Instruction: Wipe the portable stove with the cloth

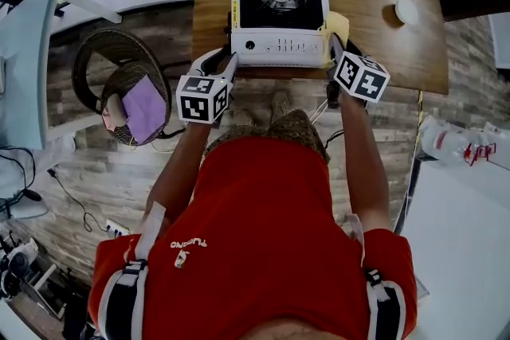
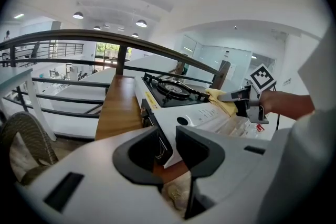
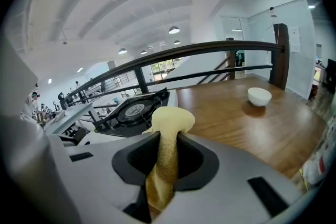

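The cloth (image 3: 167,119) is held in the right gripper's (image 3: 165,153) jaws; the left gripper's (image 2: 167,147) jaws are narrow & empty. The stove (image 1: 280,48) could be pushed off the tabletop (image 1: 382,52) edge if rubbed too hard w/o being steadied.

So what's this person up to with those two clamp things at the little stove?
A person in a red top is at a wooden table with a hand-held gripper in each hand, working on a portable stove. The right gripper is shut on a yellow cloth, held at the stove's front right corner. The left gripper is by the front left corner, its jaws slightly apart with nothing in them. A small white bowl stands off to the right.
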Available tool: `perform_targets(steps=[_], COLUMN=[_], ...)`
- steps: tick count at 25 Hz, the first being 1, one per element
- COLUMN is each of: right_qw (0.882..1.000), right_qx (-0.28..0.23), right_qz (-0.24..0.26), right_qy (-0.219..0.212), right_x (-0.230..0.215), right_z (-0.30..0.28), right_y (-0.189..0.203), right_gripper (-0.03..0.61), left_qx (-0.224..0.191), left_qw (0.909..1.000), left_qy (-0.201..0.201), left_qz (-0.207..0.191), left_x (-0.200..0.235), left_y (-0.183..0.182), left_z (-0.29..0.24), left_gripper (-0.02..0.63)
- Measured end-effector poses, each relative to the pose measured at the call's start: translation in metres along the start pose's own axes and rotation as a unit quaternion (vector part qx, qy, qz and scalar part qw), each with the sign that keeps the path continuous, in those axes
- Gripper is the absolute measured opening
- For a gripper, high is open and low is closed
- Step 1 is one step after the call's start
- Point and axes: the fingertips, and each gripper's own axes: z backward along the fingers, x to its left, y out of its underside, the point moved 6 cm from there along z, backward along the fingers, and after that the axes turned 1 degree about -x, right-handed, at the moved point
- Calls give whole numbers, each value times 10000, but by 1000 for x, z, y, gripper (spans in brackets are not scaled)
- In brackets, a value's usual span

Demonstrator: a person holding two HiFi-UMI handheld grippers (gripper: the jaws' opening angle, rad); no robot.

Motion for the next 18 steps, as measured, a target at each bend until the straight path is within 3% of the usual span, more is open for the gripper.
perform_targets(steps=[18], right_qw=[9992], right_qx=[37], right_qz=[142], right_qy=[-379], right_x=[-16], right_z=[-66], right_y=[-45], right_gripper=[85], left_qx=[281], left_qw=[9994], left_qy=[39], left_qz=[200], left_x=[4], left_y=[0], left_z=[-4], left_gripper=[107])
